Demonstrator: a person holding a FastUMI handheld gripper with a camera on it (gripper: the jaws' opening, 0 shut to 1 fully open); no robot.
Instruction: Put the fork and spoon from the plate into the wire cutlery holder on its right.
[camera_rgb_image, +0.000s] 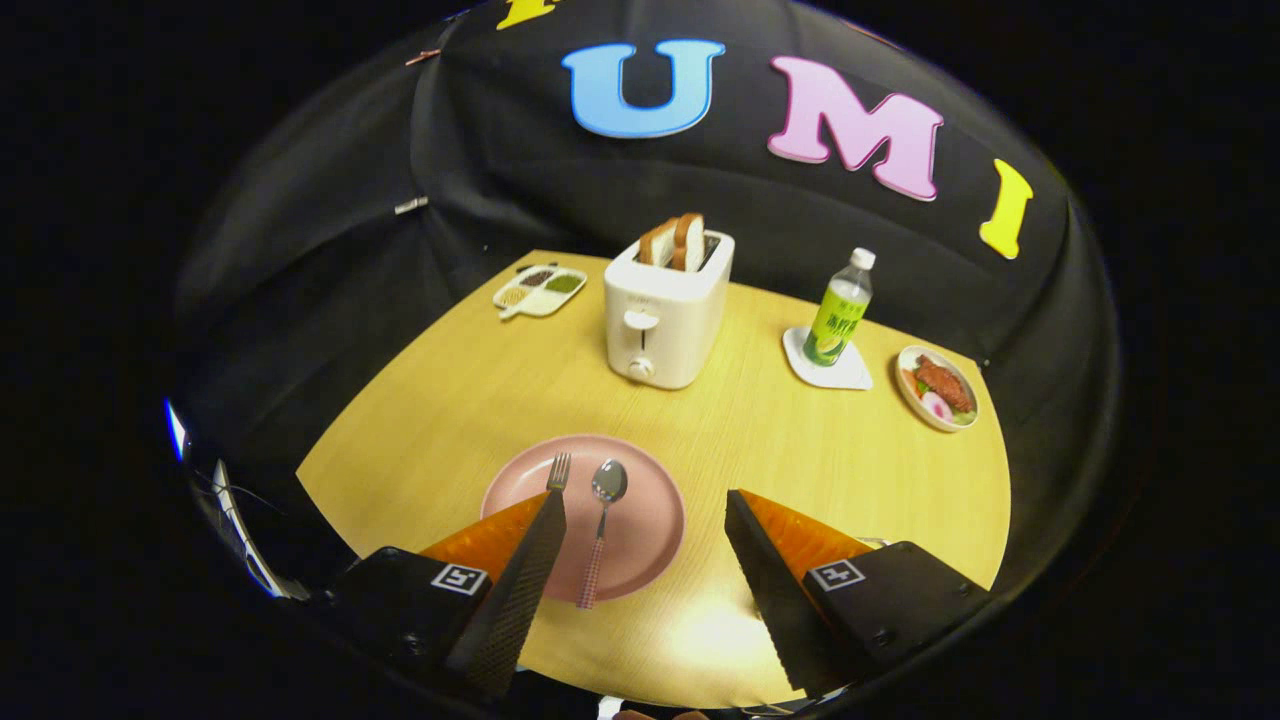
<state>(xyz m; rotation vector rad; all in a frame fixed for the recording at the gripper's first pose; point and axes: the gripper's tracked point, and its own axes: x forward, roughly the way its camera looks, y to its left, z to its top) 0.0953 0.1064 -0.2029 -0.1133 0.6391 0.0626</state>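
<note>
Hovering wide open and empty, the claw (645, 500) frames the spoon (602, 525) beside the fork (557, 472) on the plate (650, 520), ready for a straddling grasp.

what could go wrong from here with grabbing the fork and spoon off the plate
1. The gripper is open over the pink plate, and one finger covers the fork handle, so closing may catch the plate rim or nudge the fork.
2. The spoon lies close beside the fork; a grab at one might drag the other.
3. Both lie flat on the plate, so the fingers may slip off the thin handles.
</note>
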